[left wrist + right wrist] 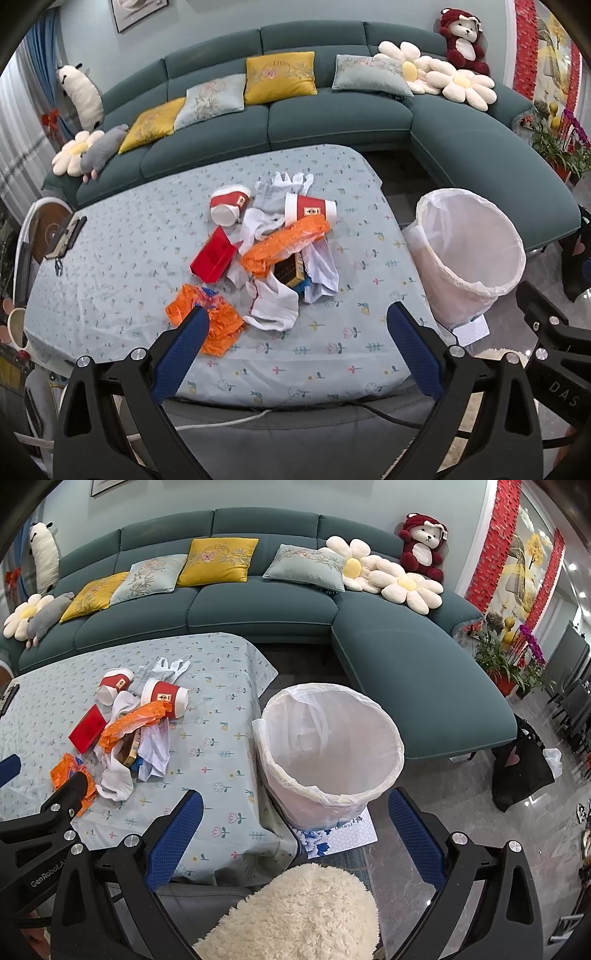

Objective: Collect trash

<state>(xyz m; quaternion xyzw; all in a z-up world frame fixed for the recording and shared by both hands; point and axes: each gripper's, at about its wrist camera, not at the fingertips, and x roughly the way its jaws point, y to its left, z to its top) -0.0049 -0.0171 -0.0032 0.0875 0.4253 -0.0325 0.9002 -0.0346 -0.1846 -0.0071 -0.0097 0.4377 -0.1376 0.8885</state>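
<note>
The left gripper [295,321] has its jaws spread wide and holds nothing. It hovers over the near edge of the desk [110,258]. The crumpled orange wrapper [210,321] lies just beside the left finger, at its tip. A white sock [275,304] lies between the 2 fingers, slightly ahead. Beyond these, the main pile runs away from the jaws: a long orange wrapper [284,240] with its long axis slanting up to the right, a red box [214,256], and 2 red paper cups [310,210] on their sides.

The right gripper [295,812] is also wide open and empty. It points at the lined bin [328,753], which stands on the floor against the right edge of the desk.

Judgement: the left gripper is nearer the trash; the nearest orange wrapper requires a small shift to the left before closing.
</note>
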